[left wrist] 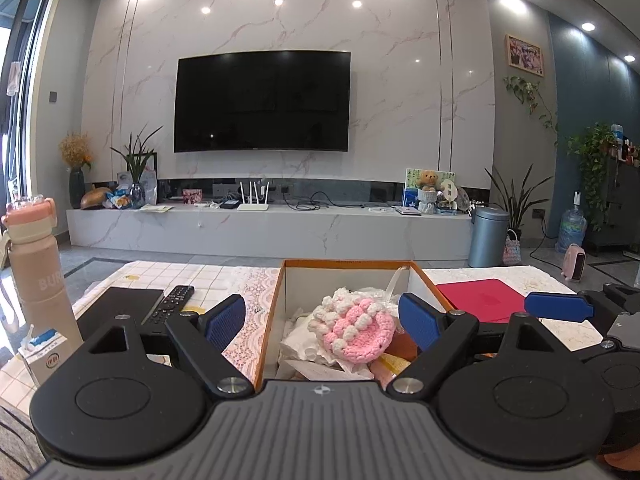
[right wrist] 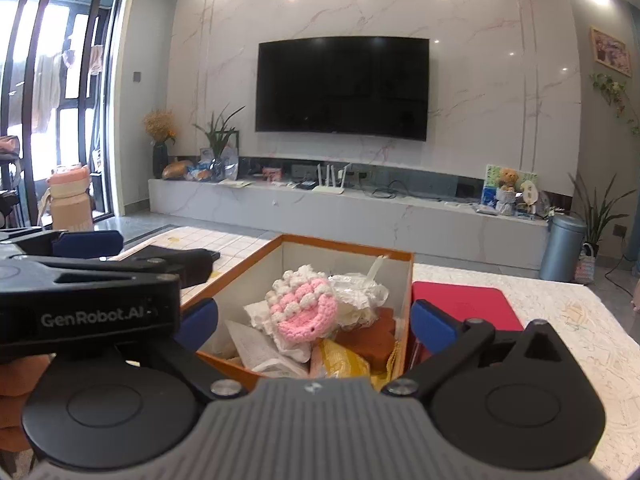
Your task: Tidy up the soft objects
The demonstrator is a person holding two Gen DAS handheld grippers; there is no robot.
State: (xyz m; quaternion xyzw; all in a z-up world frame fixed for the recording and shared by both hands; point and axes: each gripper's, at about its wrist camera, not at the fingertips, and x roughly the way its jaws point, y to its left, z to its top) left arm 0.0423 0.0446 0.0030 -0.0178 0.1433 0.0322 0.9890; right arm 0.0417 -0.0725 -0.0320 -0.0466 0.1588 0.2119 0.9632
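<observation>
An orange-rimmed cardboard box stands on the table ahead of both grippers. In it lie a pink and white crocheted piece, crumpled white tissue, a clear plastic bag, a brown sponge-like block and a yellow wrapper. My left gripper is open and empty, its blue pads either side of the box's near end. My right gripper is open and empty, just before the box. The right gripper's blue fingertip shows at the right of the left wrist view.
A red flat case lies right of the box. A TV remote and a black pad lie to its left. A pink bottle and a small carton stand at the far left. The left gripper's body crosses the right wrist view.
</observation>
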